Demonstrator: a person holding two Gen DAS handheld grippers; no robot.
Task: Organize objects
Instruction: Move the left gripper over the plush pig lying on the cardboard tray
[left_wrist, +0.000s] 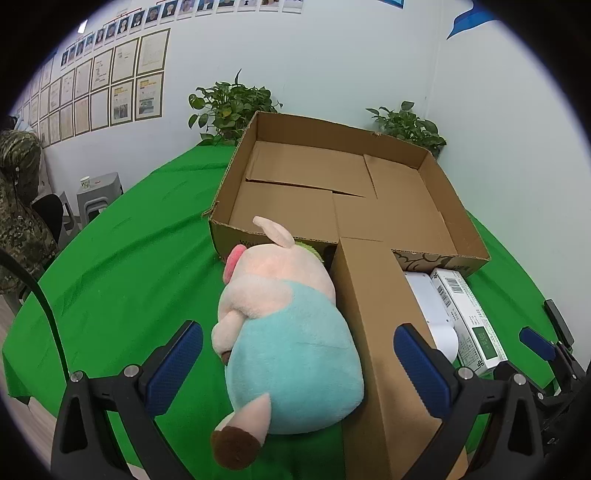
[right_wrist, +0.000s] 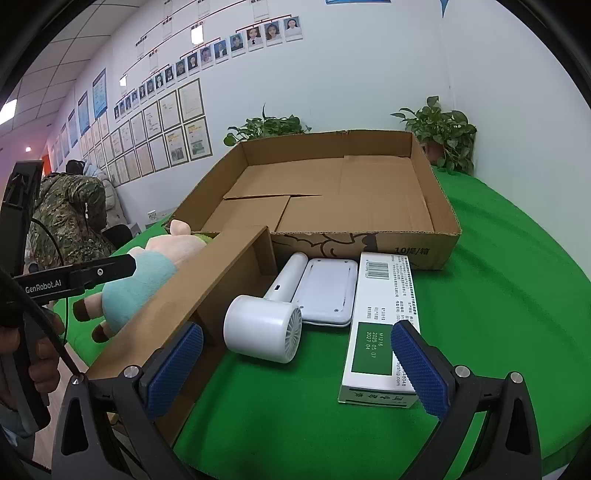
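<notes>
Nothing has been placed in the large cardboard tray (right_wrist: 332, 192), so the sorting is judged to be at its start. All places are given from that tray. Against its near wall a long cardboard flap (left_wrist: 373, 317) is laid, running toward the cameras. To the left of the flap, touching it, the plush pig (left_wrist: 284, 332) is seen lying on the green tablecloth (left_wrist: 129, 258). To the right of the flap a white handheld fan (right_wrist: 266, 325), a flat white case (right_wrist: 328, 291) and a long white and green carton (right_wrist: 384, 314) are lined up side by side, their far ends just beside the tray's near wall.

The left gripper (left_wrist: 299, 369) is held wide open with the pig's body between its pads and nothing clamped. The right gripper (right_wrist: 295, 369) is likewise spread wide and empty, low before the fan.

A sound pick is judged to need the left pads closed across the pig's soft middle, clear of the flap's edge, before it is lifted over the near wall
</notes>
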